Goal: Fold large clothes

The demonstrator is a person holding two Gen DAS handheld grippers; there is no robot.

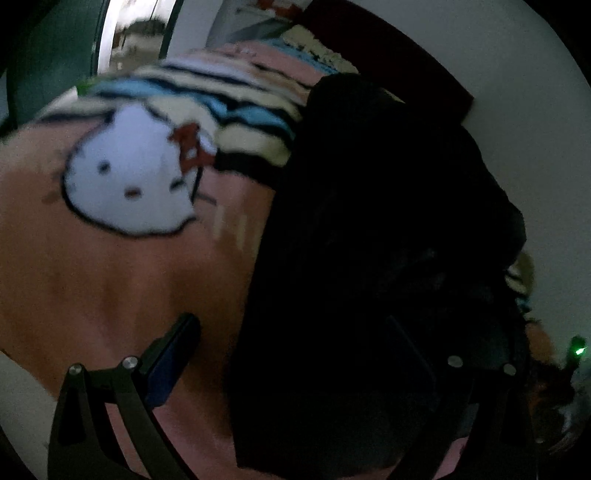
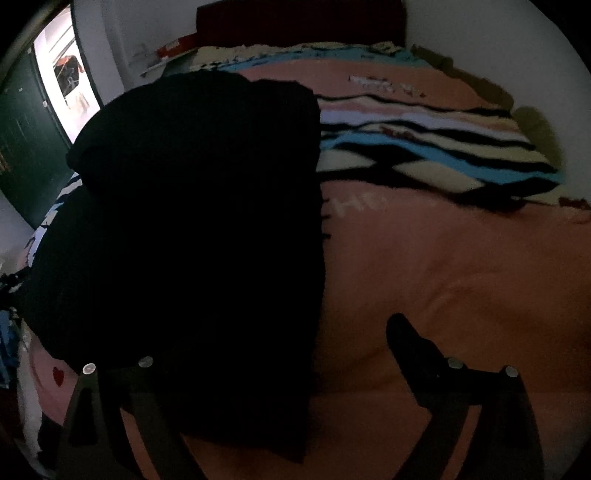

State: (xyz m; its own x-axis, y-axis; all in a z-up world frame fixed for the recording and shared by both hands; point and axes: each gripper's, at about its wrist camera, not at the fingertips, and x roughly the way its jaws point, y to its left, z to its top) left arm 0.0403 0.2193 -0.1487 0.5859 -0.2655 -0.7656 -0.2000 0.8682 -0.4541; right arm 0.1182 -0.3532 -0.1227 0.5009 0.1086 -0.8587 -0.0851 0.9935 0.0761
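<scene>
A large black garment [image 1: 376, 258] lies folded lengthwise on a pink cartoon blanket [image 1: 92, 288] on a bed. It also shows in the right wrist view [image 2: 192, 229], filling the left half. My left gripper [image 1: 295, 332] is open above the garment's near left edge; its left finger [image 1: 173, 354] is over the blanket and its right finger is lost against the dark cloth. My right gripper [image 2: 288, 339] is open above the garment's near right edge; its right finger [image 2: 410, 343] is over the blanket [image 2: 443, 266].
A striped blue, cream and black blanket [image 2: 436, 155] lies across the far part of the bed. A dark headboard [image 2: 295, 22] and white wall stand behind. A bright doorway [image 2: 62, 81] is at the left. A green light [image 1: 578, 349] glows at the right.
</scene>
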